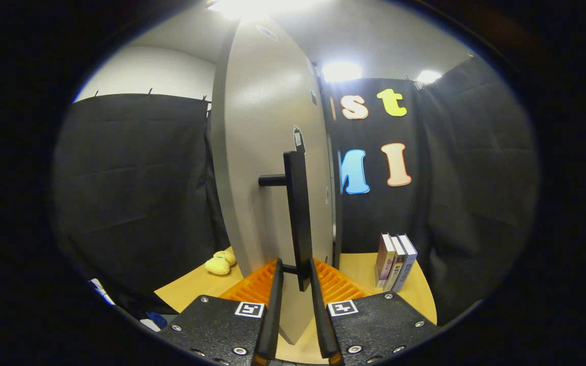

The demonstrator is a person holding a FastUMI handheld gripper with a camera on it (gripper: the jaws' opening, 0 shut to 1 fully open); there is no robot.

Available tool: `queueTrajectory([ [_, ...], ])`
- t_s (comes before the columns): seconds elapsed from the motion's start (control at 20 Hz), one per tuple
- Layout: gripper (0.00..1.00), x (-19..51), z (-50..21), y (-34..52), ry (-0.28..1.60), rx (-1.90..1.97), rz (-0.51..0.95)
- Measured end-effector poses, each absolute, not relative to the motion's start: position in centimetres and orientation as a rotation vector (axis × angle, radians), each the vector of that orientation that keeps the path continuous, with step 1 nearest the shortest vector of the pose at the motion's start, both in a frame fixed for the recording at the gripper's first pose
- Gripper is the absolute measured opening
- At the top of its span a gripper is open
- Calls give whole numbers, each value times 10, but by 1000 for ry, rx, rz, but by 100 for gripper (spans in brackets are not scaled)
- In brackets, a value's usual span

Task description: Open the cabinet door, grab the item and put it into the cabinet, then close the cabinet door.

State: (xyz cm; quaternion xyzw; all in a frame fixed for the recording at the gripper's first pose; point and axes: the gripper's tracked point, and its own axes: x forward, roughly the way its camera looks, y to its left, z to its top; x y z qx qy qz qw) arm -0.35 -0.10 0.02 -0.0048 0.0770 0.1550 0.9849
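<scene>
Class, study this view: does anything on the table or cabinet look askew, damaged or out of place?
Nothing looks damaged or spilled. The cabinet door stands ajar, its handle between the gripper fingers, as the task needs. The three books stand upright together on the table. The yellow toy lies beside the cabinet.

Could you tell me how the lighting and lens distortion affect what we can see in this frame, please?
Gripper view: ceiling lights blow out to white glare; the fisheye bows the cabinet door; the gripper straddles the bar handle, sharp; the books and yellow plush toy stay legible.
</scene>
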Motion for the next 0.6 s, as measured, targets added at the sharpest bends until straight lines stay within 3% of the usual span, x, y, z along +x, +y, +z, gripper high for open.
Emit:
queueTrajectory([
  [0.2,32,2,-1,-28,162,62,228],
  [0.45,46,4,4,-57,124,83,133],
  [0.6,59,4,7,-58,86,10,113],
])
